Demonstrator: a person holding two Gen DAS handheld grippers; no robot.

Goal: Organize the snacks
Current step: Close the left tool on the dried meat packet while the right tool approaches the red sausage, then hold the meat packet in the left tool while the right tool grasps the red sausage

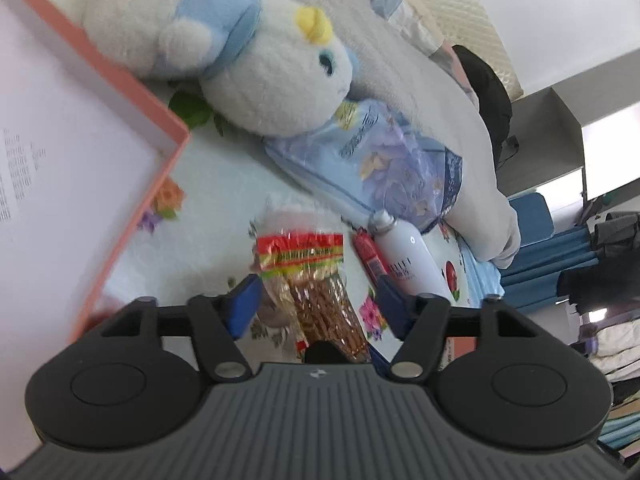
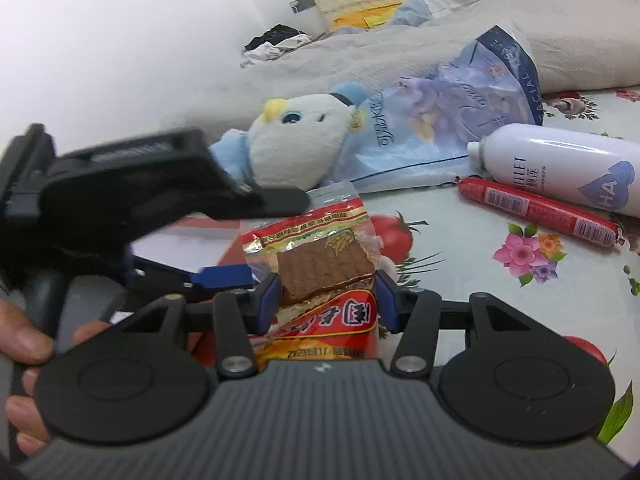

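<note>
A clear snack packet with a red and gold label and a brown biscuit inside is pinched between the blue pads of my right gripper, which is shut on it. My left gripper reaches in from the left, a hand holding it. In the left wrist view the same packet lies between the blue pads of the left gripper, with a gap on the right side; it is open. A red sausage stick lies on the flowered sheet, also in the left view as the sausage.
A pink-rimmed box with a white inside stands open at the left. A white bottle lies beside the sausage. Behind are a blue tissue pack, a white and blue plush toy and a grey blanket.
</note>
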